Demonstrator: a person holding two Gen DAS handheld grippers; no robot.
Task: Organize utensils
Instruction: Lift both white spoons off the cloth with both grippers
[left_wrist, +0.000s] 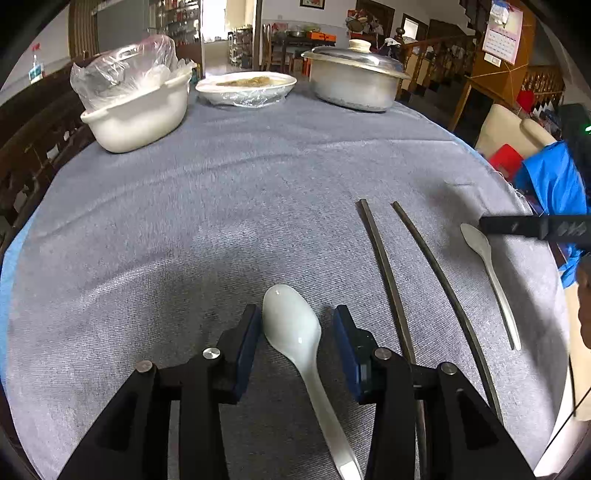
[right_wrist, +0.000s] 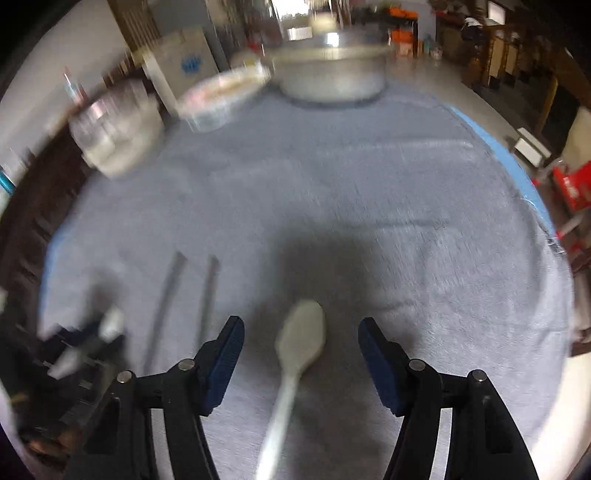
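Left wrist: spread left hand-held gripper (left_wrist: 297, 338) straddles white spoon (left_wrist: 295, 328), chopsticks (left_wrist: 388, 280) beside.

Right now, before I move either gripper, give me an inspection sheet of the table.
Surface: round table under a grey cloth, creased.
Job's things: white spoon lying between the left fingers; two dark chopsticks side by side to its right; slimmer white spoon beyond them.
Clutter: white tub with plastic bag, wrapped dish of food, lidded metal pot, all at the far edge.
Grippers: left gripper open around the spoon bowl, pads not pressing; right gripper open over the slimmer spoon, view blurred.
Cables: nothing seen.
Surroundings: furnished room, wooden railing, wall calendar.
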